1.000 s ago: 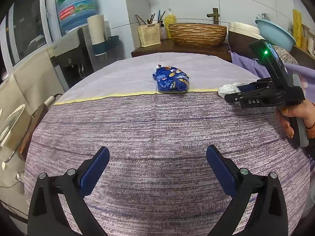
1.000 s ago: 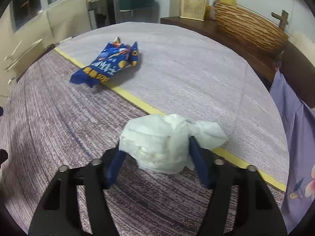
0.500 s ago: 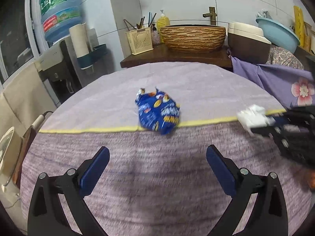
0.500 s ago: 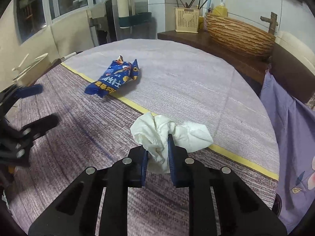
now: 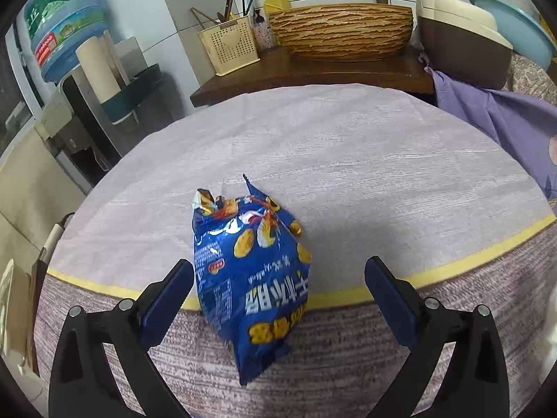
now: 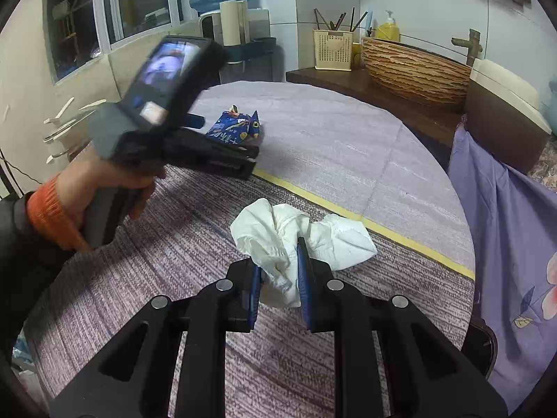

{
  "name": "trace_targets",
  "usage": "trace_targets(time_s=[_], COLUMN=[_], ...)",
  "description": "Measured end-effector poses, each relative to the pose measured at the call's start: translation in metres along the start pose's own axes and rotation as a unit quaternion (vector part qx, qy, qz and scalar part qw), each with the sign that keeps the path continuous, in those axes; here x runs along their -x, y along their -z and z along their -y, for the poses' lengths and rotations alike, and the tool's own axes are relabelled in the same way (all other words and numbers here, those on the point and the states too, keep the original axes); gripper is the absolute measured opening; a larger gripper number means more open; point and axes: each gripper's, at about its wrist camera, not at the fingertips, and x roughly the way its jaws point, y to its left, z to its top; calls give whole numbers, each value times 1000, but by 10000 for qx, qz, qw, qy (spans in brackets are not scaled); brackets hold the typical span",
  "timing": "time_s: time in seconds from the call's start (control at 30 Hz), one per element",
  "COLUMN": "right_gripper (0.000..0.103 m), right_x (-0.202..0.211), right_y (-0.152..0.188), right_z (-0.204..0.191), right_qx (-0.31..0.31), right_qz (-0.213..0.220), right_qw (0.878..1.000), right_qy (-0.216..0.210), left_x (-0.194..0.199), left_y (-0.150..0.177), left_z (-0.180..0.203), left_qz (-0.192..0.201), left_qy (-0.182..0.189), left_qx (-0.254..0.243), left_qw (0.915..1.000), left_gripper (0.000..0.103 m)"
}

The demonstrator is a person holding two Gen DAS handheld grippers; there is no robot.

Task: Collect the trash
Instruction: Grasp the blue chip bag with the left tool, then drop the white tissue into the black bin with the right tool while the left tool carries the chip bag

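Right tongs (image 6: 276,280): clamped on tissue (image 6: 299,237), lifted just above the near part of the worktop (image 6: 348,146); grip only on a central fold, loose flaps hanging both sides, so likely to slip out on a quick swing.
Left tongs (image 5: 278,299): spread wide, straddling the bag (image 5: 252,271), pads not touching it yet.
Bag: lying across the yellow stripe (image 5: 452,271), about mid-worktop, torn end pointing toward the far edge.
Risk at bag: crinkly foil, puffed middle; closing too high probably squeezes it out forward; closing off-centre may pinch only a corner and let it twist.
Risk between tools: left tongs seen close ahead-left of the tissue in the right view; crossing paths could knock it loose.
Room near: bare cloth all round the bag, free for lowering and dragging.
Far edge: worktop ends short of a dark counter (image 5: 313,69) with basket (image 5: 341,31); open cloth between.
Right edge: purple fabric (image 6: 504,244) hanging beside it; snag possible on a wide swing.
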Motion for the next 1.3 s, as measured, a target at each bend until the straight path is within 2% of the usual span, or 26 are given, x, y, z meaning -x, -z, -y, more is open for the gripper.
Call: trace_targets(time_s=[0.07,0.13,0.17,0.33,0.43,0.53,0.8,1.03,1.3], right_gripper=[20,20,20,20,20,20,20,20,20], right_x=[5,10,11,20,23,28,39,50,62], right_y=[4,8,9,17,21,23,31,40,51], right_z=[-3,-6,-7,-11,-13,-12,-11,-13,-21], right_qx=[39,68,78,113,104,32,-89,-166,-204], right_qz=[41,99,119,226,279,327,437,530,606], right_qw=[10000,9999,9999,9997,9995,9994,9989,9984,9979], right_qy=[9,9,18,68,120,106,142,128,57], left_x=[-3,-7,-8,-4,0,7,33,67,112], left_y=[-2,-2,-2,4,5,7,22,51,86], left_z=[1,0,0,-2,-2,-3,-12,-34,-41], left_qz=[-13,-91,-117,-57,-21,64,330,566,814], left_qy=[-16,-16,-13,-199,-244,-257,-201,-89,49], left_qx=[-24,31,59,57,8,36,297,694,839], left_qw=[10000,10000,9999,9998,9997,9996,9988,9959,9931], left_gripper=[92,73,70,40,28,21,14,8,8])
